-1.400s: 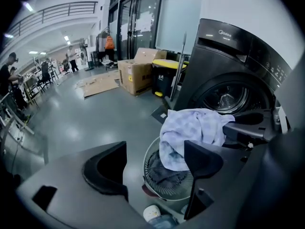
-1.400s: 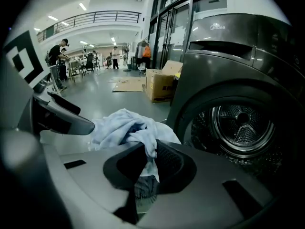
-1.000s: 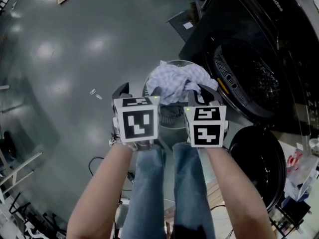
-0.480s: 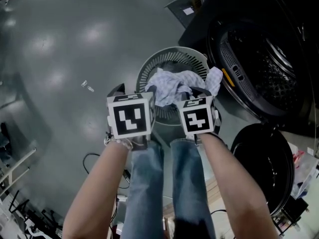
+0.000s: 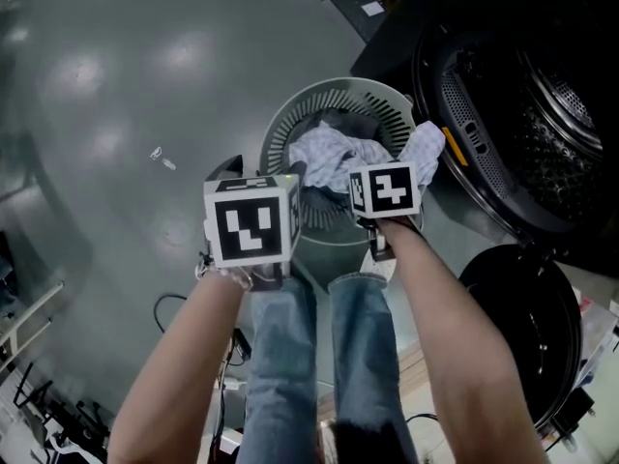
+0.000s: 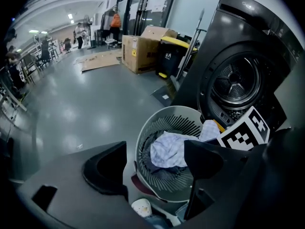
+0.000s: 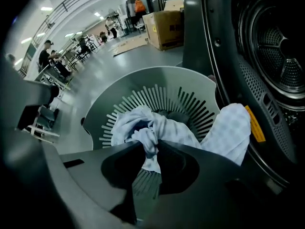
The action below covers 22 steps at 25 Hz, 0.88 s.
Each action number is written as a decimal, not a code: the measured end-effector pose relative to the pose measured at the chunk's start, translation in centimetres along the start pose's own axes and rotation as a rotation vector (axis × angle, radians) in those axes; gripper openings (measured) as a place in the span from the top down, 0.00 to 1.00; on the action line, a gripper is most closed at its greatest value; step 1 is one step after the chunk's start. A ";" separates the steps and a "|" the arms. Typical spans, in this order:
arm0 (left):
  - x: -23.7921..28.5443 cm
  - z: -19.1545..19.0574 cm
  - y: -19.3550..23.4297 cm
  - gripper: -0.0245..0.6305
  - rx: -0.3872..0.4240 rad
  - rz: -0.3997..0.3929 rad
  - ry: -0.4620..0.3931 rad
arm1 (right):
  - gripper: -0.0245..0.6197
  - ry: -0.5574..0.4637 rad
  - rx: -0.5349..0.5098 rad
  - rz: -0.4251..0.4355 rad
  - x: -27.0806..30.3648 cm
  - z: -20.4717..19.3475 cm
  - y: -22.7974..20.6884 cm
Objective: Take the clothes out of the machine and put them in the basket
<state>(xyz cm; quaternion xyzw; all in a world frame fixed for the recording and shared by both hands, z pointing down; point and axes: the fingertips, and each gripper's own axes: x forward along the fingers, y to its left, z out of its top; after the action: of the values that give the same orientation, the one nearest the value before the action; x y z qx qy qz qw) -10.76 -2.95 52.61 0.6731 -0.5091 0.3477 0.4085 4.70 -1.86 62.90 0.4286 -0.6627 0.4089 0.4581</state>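
Over the basket [image 5: 280, 129], beside the machine [image 5: 542, 114]: right tool [image 7: 153, 149] pinches a bunched fold of pale checked cloth [image 5: 324, 153], which lies in the basket and drapes over its machine-side rim. Left tool [image 6: 156, 151] gapes wide, empty.

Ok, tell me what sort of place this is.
Probably a big workshop or warehouse-like hall, not a home laundry: a wide grey floor runs far back, cardboard boxes stand on it, and the machine sits out in the open with a basket before it.
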 end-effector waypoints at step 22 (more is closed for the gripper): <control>0.9 -0.4 -1.9 0.39 -0.001 0.015 0.015 | 0.14 -0.070 -0.396 -0.287 -3.9 1.8 -7.9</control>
<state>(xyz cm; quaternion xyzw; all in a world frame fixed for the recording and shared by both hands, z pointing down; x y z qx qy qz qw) -8.67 -2.69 53.22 0.6663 -0.5112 0.3556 0.4102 12.48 -5.17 59.87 0.4341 -0.6777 0.1865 0.5634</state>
